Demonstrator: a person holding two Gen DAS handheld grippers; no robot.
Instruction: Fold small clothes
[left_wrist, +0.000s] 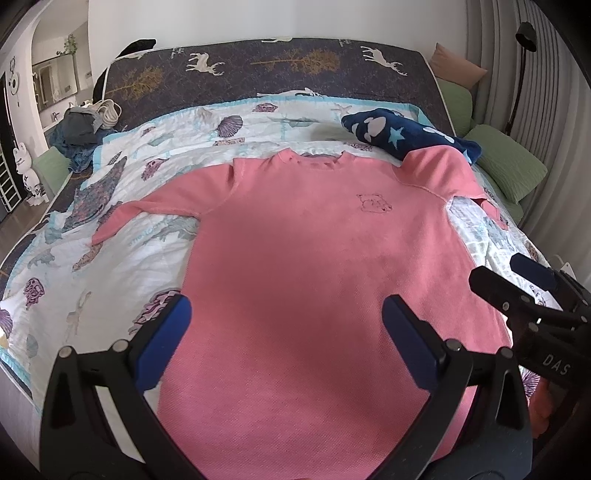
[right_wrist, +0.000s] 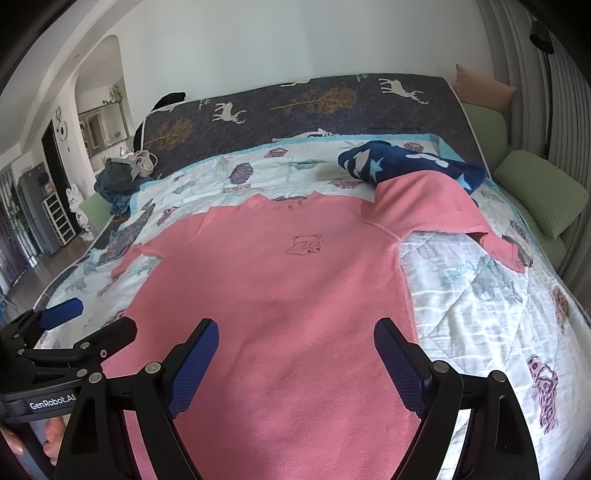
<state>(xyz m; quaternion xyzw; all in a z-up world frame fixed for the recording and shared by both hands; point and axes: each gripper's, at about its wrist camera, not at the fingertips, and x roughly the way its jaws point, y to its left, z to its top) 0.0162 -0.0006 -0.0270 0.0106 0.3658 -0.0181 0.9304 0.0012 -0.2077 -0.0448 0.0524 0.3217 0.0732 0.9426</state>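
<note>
A pink long-sleeved top (left_wrist: 295, 236) lies face up and spread flat on the quilt (left_wrist: 85, 280) of the bed, its hem toward the cameras and its neckline toward the far side, a layout that suits folding from the bottom edge or the sides. The left hand-held gripper (left_wrist: 286, 328) hovers over the lower left part of the body, released, blue pads wide apart with nothing between them. The right hand-held gripper (right_wrist: 295, 354) hangs over the lower right part, likewise spread and empty. Neither appears to touch the cloth, though the height is hard to judge.

The fabric looks like a soft knit with a fine waffle grain and a small bear outline (right_wrist: 306, 243) stitched on the chest. One sleeve (left_wrist: 144, 210) lies out to the left, thin and slightly creased; the other sleeve (right_wrist: 436, 206) climbs over a dark blue fleecy blanket (right_wrist: 399, 162) with stars and hangs down, so it will probably need pulling flat first. The quilt is puckered cotton printed with shells
</note>
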